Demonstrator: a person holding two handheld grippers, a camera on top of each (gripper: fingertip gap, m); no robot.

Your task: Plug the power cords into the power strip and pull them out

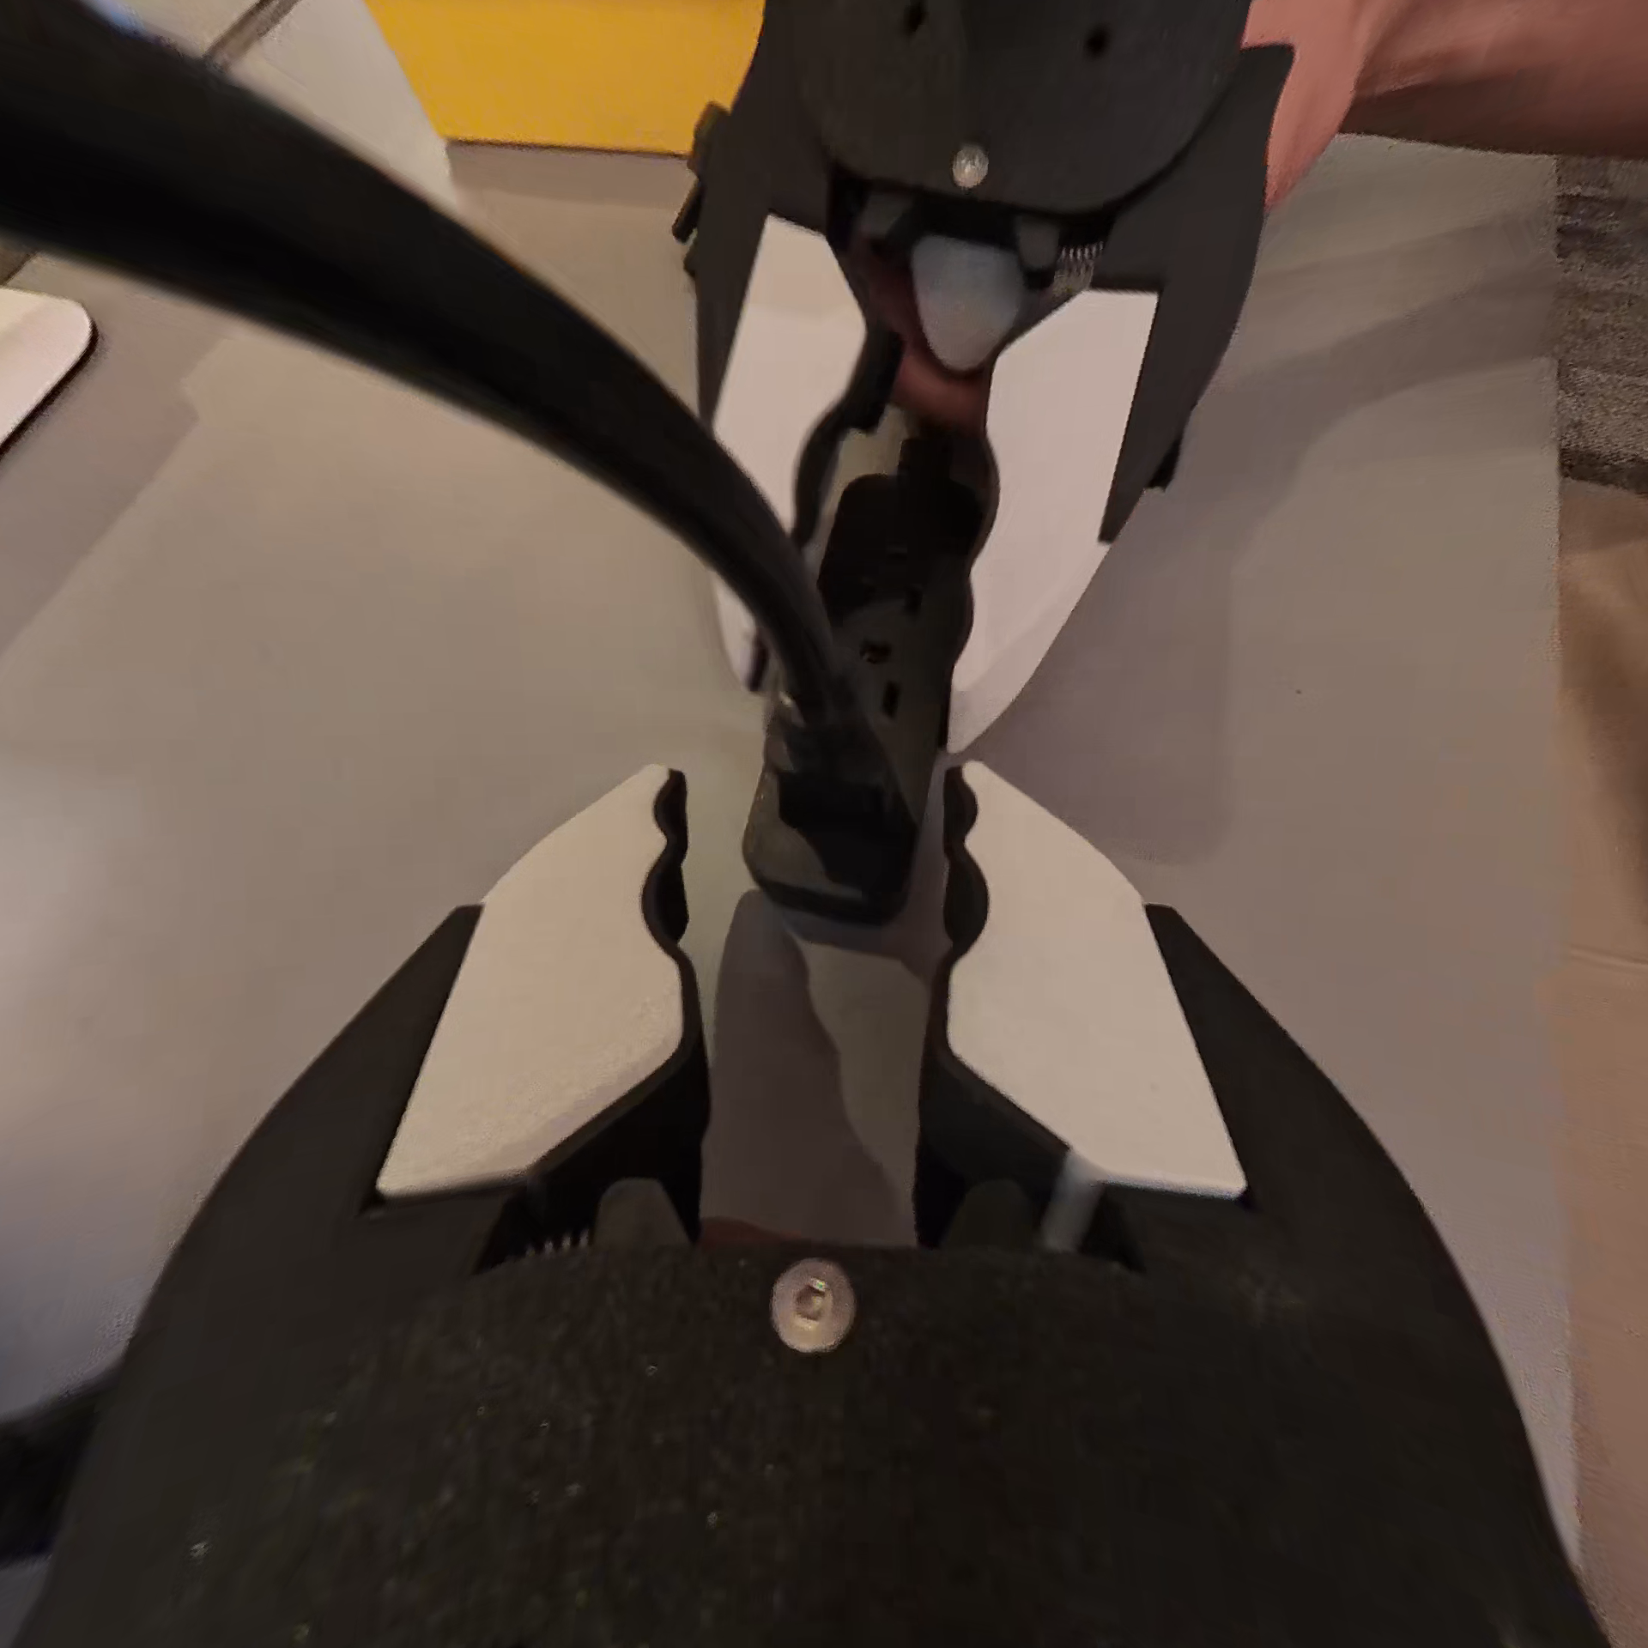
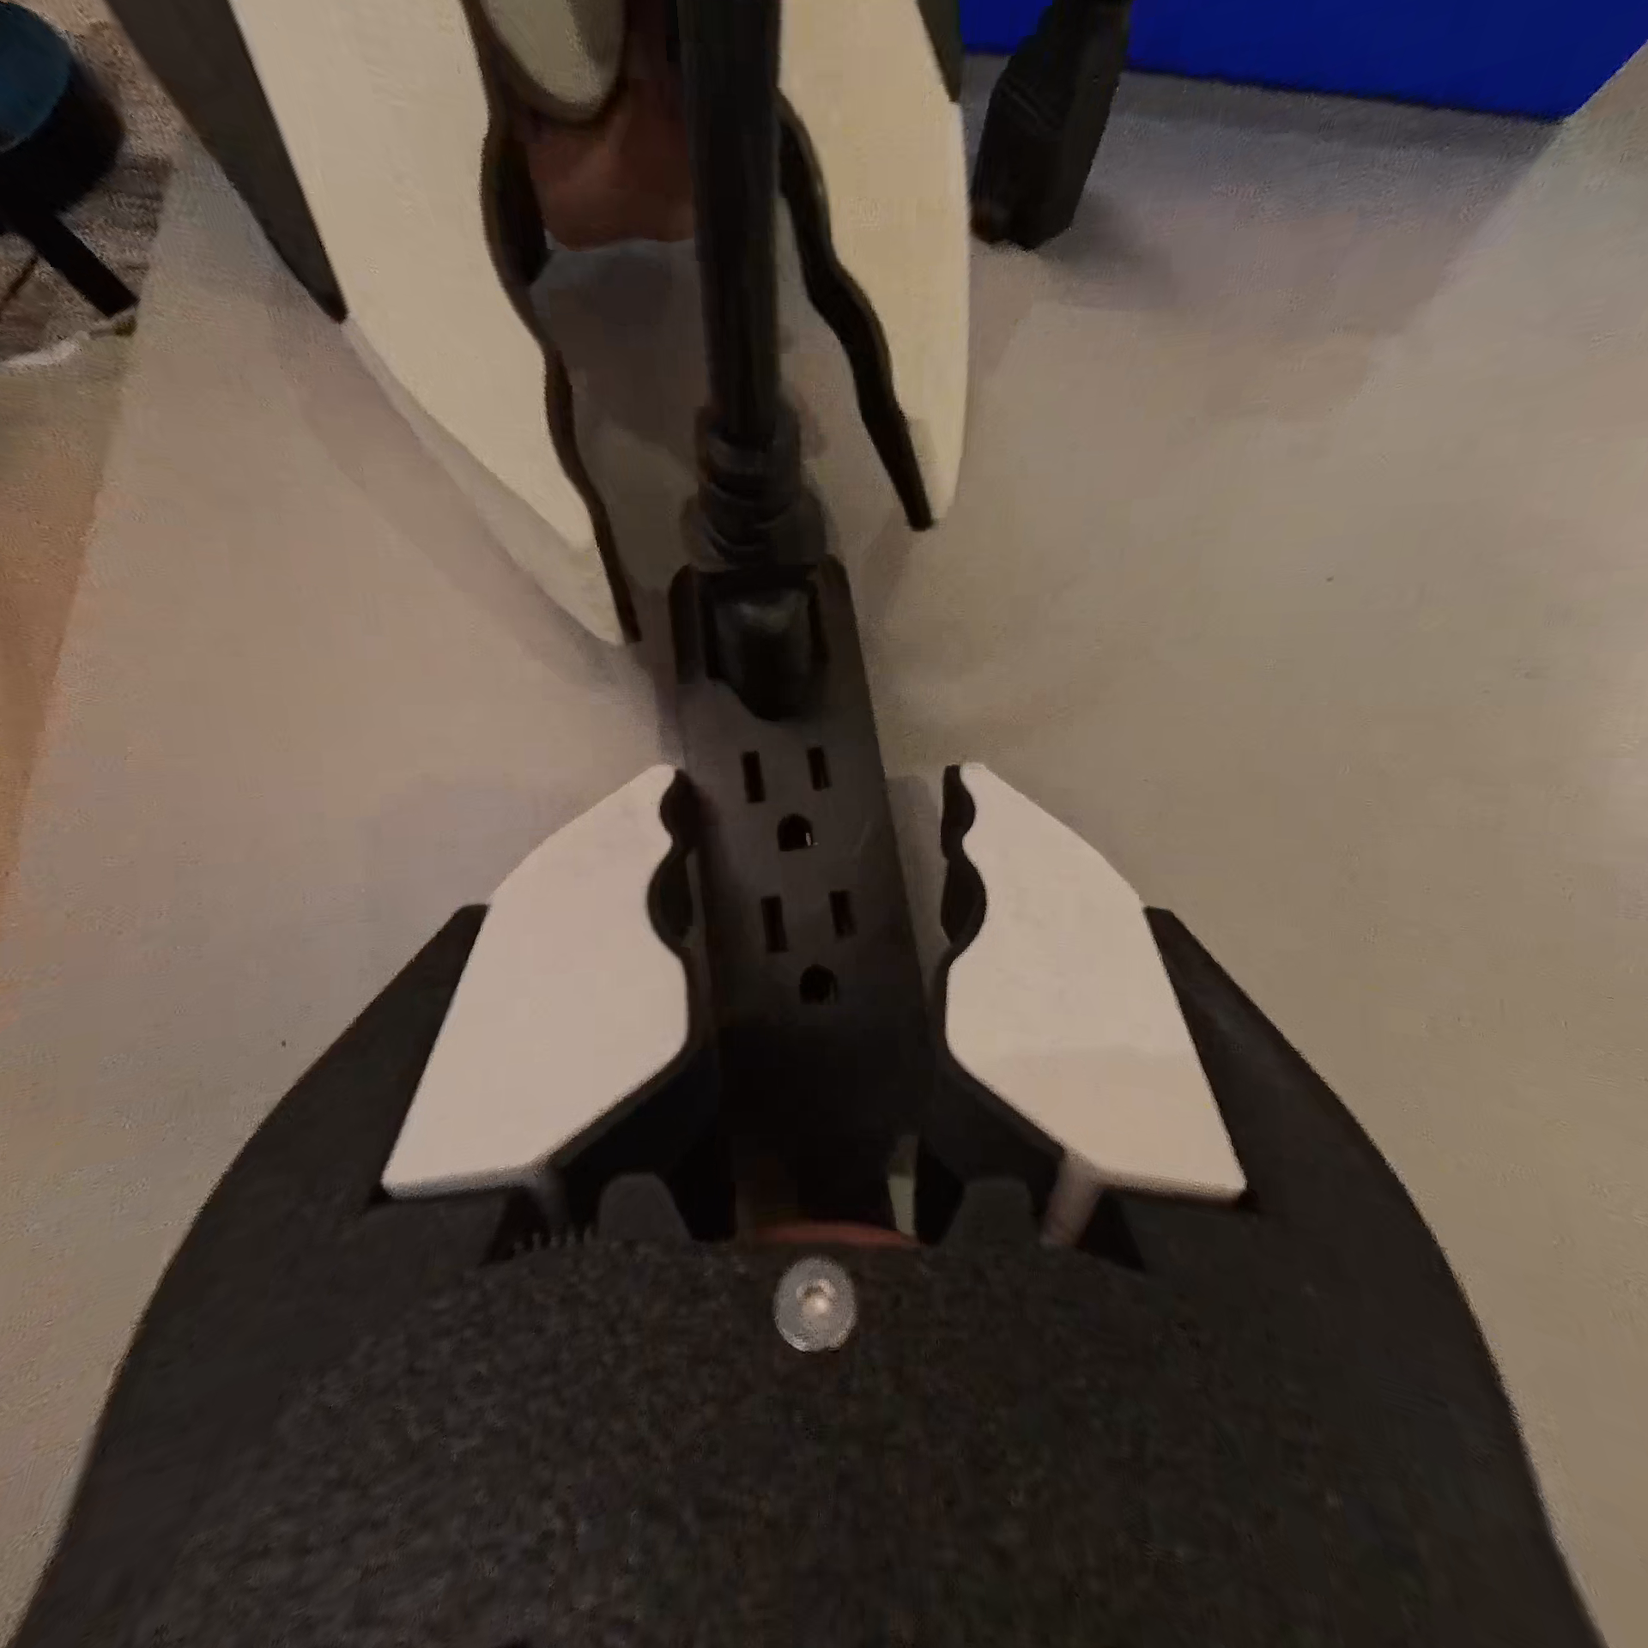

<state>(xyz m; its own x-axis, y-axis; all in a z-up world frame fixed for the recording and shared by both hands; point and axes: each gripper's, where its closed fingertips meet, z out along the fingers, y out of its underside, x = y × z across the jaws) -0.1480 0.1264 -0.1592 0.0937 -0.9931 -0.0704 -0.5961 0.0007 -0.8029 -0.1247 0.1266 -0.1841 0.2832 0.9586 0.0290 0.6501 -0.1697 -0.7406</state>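
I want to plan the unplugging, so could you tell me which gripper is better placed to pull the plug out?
Left, probably: the left gripper is open around the plug, while the right gripper steadies the power strip.

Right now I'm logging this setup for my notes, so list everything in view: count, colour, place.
power strip: one, black, lying on the table between the right tongs' fingers; two empty outlets show.
plug: one, black, seated in the strip's far outlet.
power cord: one, black, arching up and left from the plug.
table: one, light grey, under everything.
yellow panel: one, beyond the table's far edge.
blue panel: one, at the table's far right.
left tongs: white fingers, black body, open around the plug end of the strip.
right tongs: same colours, straddling the strip; contact unclear.
person's hand: one, gripping the right tongs.
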